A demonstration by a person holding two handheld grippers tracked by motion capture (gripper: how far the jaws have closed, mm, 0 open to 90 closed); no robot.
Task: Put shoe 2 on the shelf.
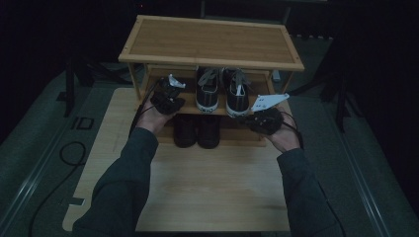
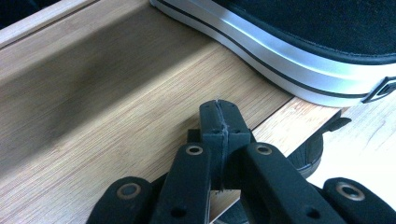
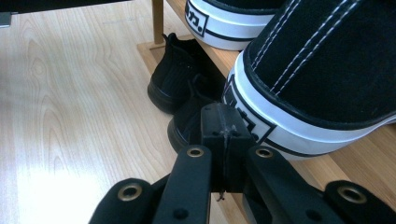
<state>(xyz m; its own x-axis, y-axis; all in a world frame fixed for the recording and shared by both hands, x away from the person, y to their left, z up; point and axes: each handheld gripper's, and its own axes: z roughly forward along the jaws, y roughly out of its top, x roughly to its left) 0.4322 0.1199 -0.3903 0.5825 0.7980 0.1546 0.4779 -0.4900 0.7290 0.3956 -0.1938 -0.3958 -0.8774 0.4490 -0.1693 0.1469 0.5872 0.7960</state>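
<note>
Hovering at the middle shelf (image 1: 188,109) of the rack (image 1: 210,39), both grippers are pinched closed on nothing: left gripper (image 2: 218,122) has jaws pressed flat together over bare shelf wood, right gripper (image 3: 223,125) has jaws pressed together right at the heel of the right sneaker (image 3: 322,70). The sneakers (image 1: 222,91) sit as a pair on the middle shelf, toes inward, at 12 o'clock from the hands; the left gripper (image 1: 168,96) is at their 9 o'clock, the right gripper (image 1: 262,118) at about 4 o'clock. Black shoes (image 1: 196,131) sit on the lowest level, directly at 6 o'clock below the sneakers. Risks, as a judgement: closed jaws can't take a heel, so pushing in now would just shove a sneaker deeper or skew it off parallel; the right tip is so near the heel rubber that a small nudge could slide it. Dragging a sneaker out toward 6 o'clock could tip it off the shelf lip onto the black shoes. Cables at the wrists could snag a rack post. Hard to make out: high view is very dark, the back of the shelf is in shadow under the rack top, and sneaker toes are hidden there. The left sneaker (image 2: 299,51) is cut off in the left gripper view, sole edge only. The heel label text is unreadable.
</note>
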